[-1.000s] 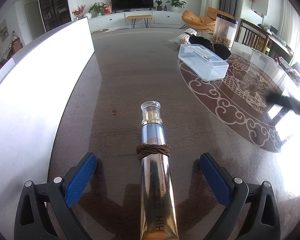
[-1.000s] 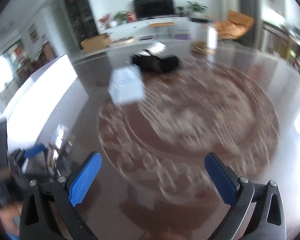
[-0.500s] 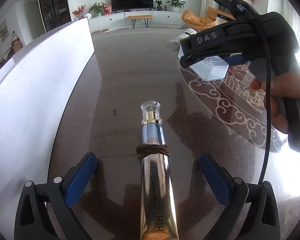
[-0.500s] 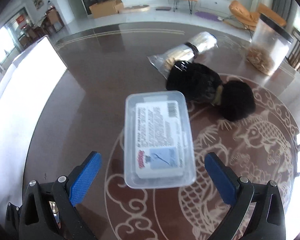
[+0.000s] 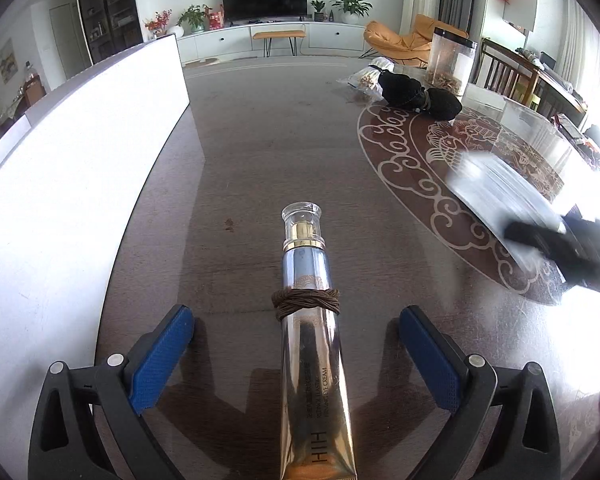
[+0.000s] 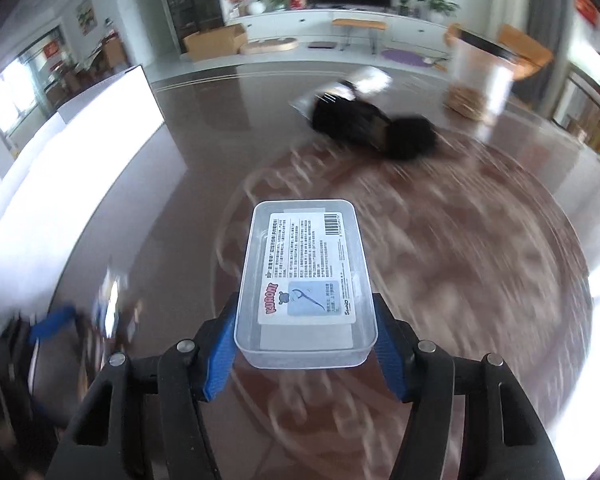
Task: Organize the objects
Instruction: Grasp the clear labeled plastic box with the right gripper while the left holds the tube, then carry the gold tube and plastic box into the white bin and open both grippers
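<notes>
A silver and gold cream tube [image 5: 312, 344] with a brown hair tie around it lies on the dark table, between the fingers of my left gripper [image 5: 296, 356], which is open and not touching it. My right gripper [image 6: 306, 344] is shut on a clear plastic box [image 6: 308, 280] with a printed label, held above the table. The box shows blurred at the right of the left wrist view [image 5: 500, 204].
A white board [image 5: 60, 168] stands along the table's left side. A black bundle [image 5: 420, 94], a clear packet [image 5: 370, 76] and a clear jar [image 5: 450, 62] sit at the far right. The table has a round ornamental pattern [image 5: 440, 152].
My right gripper closed on the clear box and lifted it toward me and to the right. The left gripper and the tube have not moved.
</notes>
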`<state>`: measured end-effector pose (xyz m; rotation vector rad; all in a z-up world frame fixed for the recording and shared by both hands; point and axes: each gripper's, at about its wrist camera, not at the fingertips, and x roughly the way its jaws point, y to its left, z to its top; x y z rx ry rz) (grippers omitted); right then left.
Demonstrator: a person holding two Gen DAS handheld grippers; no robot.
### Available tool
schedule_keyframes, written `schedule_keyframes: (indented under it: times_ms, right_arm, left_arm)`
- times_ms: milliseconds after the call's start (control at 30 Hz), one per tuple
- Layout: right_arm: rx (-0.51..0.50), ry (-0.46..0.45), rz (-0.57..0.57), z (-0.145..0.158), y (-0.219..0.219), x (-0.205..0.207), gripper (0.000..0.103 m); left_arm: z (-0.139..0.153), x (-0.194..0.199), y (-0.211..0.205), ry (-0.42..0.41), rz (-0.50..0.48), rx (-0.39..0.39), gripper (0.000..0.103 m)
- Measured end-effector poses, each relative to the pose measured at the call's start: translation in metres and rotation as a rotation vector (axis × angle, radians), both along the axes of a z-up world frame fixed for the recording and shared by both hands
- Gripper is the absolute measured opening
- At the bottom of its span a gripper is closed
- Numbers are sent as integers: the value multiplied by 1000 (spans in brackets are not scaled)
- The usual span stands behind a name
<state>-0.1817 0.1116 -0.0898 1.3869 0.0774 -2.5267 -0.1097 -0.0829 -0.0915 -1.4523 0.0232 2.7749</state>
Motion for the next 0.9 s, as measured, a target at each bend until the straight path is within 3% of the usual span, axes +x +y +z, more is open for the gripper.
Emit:
schedule_keyframes:
  times_ms: [167,267,333,400,900]
  right_arm:
    - [-40,36,-102,-4,36,66,61]
    - [-42,72,-136,-4,47,85,62]
    - [-37,90,-140,-2,51,89,67]
    - [-33,100,-151,-4,52,89,85]
    - [69,74,-95,-20,32,84,97]
  left_arm:
    - [1,1,-1,0,1,0,103]
    - [1,1,-1,0,1,0,103]
    - [0,1,-1,0,1,0,103]
    - [1,1,-2,0,1,-1,103]
    - [0,0,-1,1,1,-1,103]
